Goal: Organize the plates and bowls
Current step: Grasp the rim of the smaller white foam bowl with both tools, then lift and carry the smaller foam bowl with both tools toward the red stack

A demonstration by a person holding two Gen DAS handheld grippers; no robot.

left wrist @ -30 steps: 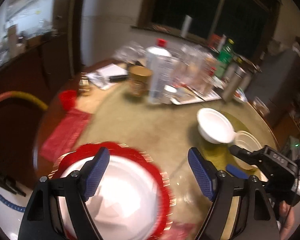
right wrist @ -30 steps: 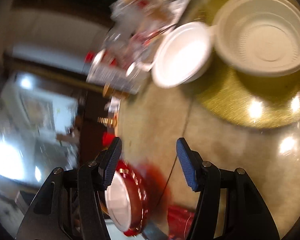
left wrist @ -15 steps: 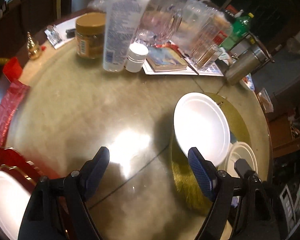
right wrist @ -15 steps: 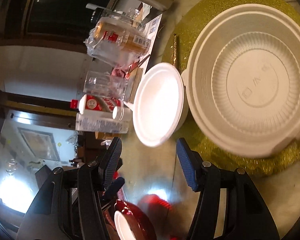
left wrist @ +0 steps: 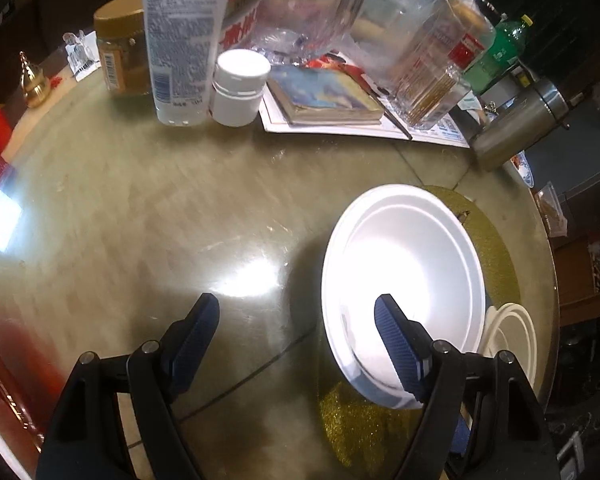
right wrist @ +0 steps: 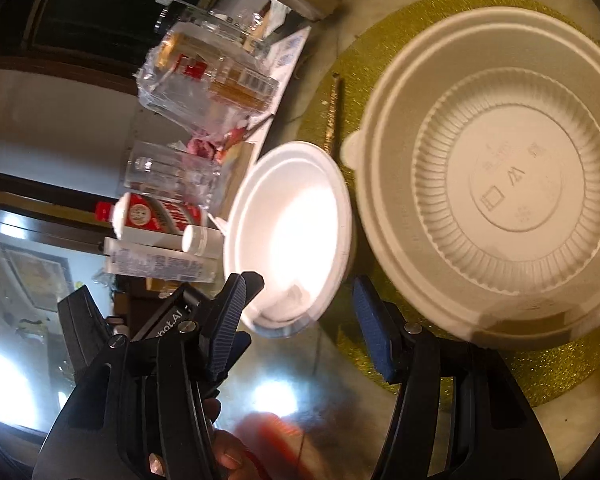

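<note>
Left wrist view: left gripper (left wrist: 296, 328) tilted down over the round glass-topped table (left wrist: 140, 220), blue pads spread wide, nothing clamped; jaws narrowing slightly just now. One pad above bare glass, the other in front of the near rim of the white foam bowl (left wrist: 404, 280), not pressing on it. Bowl resting partly on the gold glitter placemat (left wrist: 496, 248), toward the table's right edge. Cream plastic bowl (left wrist: 512, 340) just beyond it, mostly hidden behind the gripper's arm. Along the far edge: a peanut-butter jar (left wrist: 120, 48), a tall clear bottle with printed label (left wrist: 180, 40), a small white pill bottle (left wrist: 240, 88), a worn book (left wrist: 324, 96) on papers, clear plastic packaging (left wrist: 428, 48), a green bottle (left wrist: 500, 52), a steel flask (left wrist: 516, 124). Red plate rim (left wrist: 0, 380) blurred at the near left edge.

Right wrist view: right gripper (right wrist: 300, 320) about half open, empty, jaws just been closing. Foam bowl (right wrist: 292, 232) directly ahead between the pads but beyond them, untouched by either. Cream plastic bowl (right wrist: 500, 184) upright on the placemat (right wrist: 540, 368), its tab just beside the foam bowl's rim. Left gripper's finger (right wrist: 228, 320) crossing close beside the right one's near pad, at the foam bowl's near rim; contact hard to judge. A fingertip (right wrist: 228, 456) showing at the bottom.
</note>
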